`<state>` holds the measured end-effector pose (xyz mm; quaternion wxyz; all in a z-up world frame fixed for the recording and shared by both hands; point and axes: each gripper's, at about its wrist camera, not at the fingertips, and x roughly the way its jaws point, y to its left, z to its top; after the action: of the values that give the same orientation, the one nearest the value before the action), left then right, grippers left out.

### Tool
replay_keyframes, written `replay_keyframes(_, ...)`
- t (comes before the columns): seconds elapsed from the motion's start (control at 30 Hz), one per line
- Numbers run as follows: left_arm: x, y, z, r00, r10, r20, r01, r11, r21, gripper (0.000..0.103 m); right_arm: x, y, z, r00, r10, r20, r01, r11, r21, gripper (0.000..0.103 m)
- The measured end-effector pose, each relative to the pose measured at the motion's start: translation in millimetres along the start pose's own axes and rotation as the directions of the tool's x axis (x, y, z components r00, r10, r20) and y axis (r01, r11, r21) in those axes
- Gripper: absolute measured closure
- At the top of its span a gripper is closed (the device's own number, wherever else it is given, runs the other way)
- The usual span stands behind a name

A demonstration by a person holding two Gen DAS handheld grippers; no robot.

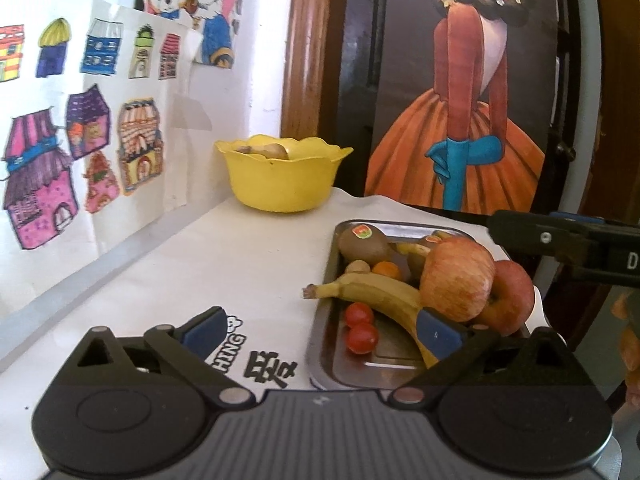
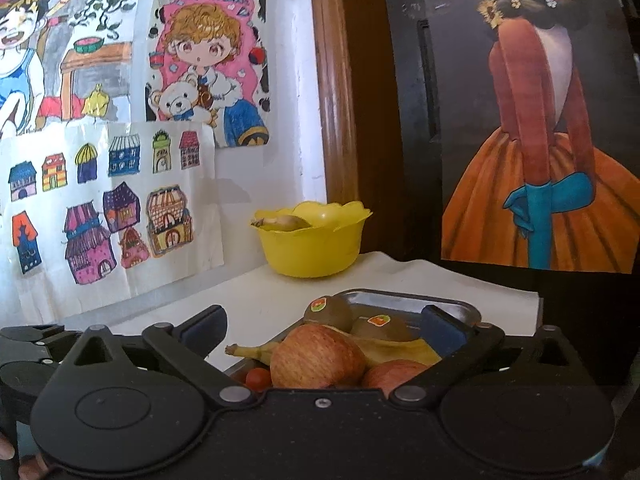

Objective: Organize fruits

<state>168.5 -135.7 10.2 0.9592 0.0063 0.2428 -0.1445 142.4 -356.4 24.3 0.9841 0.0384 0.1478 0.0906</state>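
Both the left gripper (image 1: 324,330) and right gripper (image 2: 324,326) have fingers spread wide, holding nothing. The fruit tray (image 1: 320,320) sits lower right by the table (image 1: 180,280) edge. Bare table lies between it and the yellow bowl (image 1: 280,180) at upper centre.

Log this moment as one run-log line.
left gripper: open, empty | right gripper: open, empty | tray: fruit | yellow bowl: banana

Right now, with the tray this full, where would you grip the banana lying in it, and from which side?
Probably at the stem end of the banana, coming from the tray's left side. Its stem pokes out over the tray's left rim, clear of other fruit, while its other end lies under the apple. Set the fingers across its narrow width near the stem.
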Motion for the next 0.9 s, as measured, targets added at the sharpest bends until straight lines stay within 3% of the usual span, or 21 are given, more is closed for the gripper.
replay_keyframes(0.9, -60.9, 10.8, -5.2, 0.995, 0.066, 0.074, -0.065, 0.998, -0.017, 0.0, -52.8, 24.9, -13.5, 0.999, -0.027, -0.021, 0.027, 1.0, 0.007, 0.001)
